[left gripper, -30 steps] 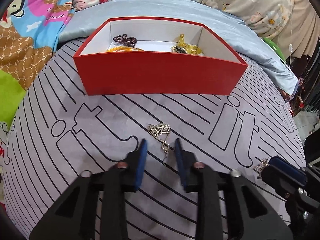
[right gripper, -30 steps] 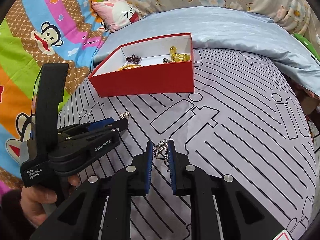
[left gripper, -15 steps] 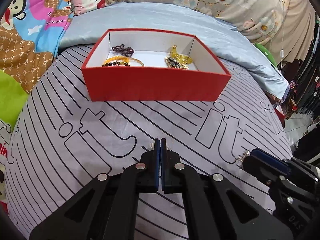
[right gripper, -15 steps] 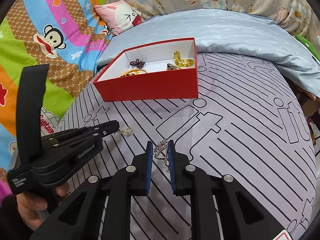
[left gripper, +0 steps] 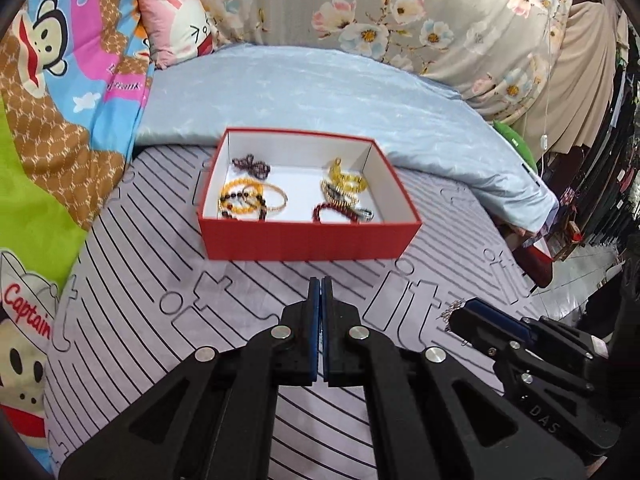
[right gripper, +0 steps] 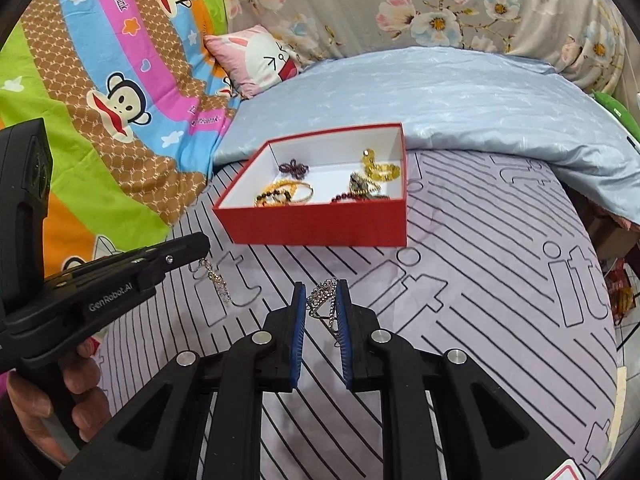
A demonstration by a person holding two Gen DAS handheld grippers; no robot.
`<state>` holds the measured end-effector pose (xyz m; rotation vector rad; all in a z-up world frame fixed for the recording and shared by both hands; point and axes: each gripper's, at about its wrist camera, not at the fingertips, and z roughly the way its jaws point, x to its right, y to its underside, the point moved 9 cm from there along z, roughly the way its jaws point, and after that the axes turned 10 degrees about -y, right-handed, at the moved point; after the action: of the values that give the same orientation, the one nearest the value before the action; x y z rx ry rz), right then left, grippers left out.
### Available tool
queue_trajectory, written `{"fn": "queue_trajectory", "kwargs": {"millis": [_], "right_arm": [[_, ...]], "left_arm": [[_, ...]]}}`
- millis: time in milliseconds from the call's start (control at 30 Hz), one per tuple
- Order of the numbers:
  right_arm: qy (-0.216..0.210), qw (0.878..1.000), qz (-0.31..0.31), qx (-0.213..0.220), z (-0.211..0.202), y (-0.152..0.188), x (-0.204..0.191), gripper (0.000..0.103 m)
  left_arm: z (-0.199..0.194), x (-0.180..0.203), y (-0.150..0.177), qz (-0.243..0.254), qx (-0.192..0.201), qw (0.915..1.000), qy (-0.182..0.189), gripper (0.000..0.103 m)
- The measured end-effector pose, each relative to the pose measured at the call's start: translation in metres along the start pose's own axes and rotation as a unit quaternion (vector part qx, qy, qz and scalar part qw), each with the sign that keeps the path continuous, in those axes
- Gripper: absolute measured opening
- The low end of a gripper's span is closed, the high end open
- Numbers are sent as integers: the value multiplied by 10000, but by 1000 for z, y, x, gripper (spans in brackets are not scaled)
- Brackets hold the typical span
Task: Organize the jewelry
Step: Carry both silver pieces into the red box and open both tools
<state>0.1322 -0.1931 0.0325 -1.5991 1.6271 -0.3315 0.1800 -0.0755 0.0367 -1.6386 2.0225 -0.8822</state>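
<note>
- Nearest the lens, the right gripper point(right gripper: 320, 292) has its jaws nearly closed on a silver chain point(right gripper: 322, 300), bunched between the blue pads; part of it hangs loose below, and whether it is clear of the bed point(right gripper: 480, 300) cannot be told.
- The left gripper point(left gripper: 320, 286) has its jaws pressed together; the right-hand view shows a gold chain point(right gripper: 216, 280) dangling from its tip, held only by one end.
- Risk: either chain could slip out if the pinch is shallow, the gold one more likely given its thin hold.
- Risk: a dangling tail may catch the near wall of the box point(left gripper: 308, 246) if carried in low, dragging or tipping it.
- Farther back, the red box sits on the striped bed, already holding bracelets point(left gripper: 252, 200) and beads point(left gripper: 340, 212); dropping a chain among them could tangle it.
</note>
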Motion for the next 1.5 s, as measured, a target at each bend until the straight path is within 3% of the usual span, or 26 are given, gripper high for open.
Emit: {"fn": "queue_trajectory", "kwargs": {"millis": [400,700,1000,1500], "right_arm": [[-132,9978,-363,531,-12,-82,-14,14],[-219,9965,-477,657,12,-144,-17,14],[-63,9980,-469,429,61,-163,-2,14],[133,9996,-253,41,122,-156,29,15]], "left_arm": [[-25,-5,-78,43,596,9982,-4,0],[-4,-8,-133,37,806,9967,-85,0],[53,-9,-146,123,589,9975,-370,0],[122,-11,-140,220,233,9976,-611,0]]}}
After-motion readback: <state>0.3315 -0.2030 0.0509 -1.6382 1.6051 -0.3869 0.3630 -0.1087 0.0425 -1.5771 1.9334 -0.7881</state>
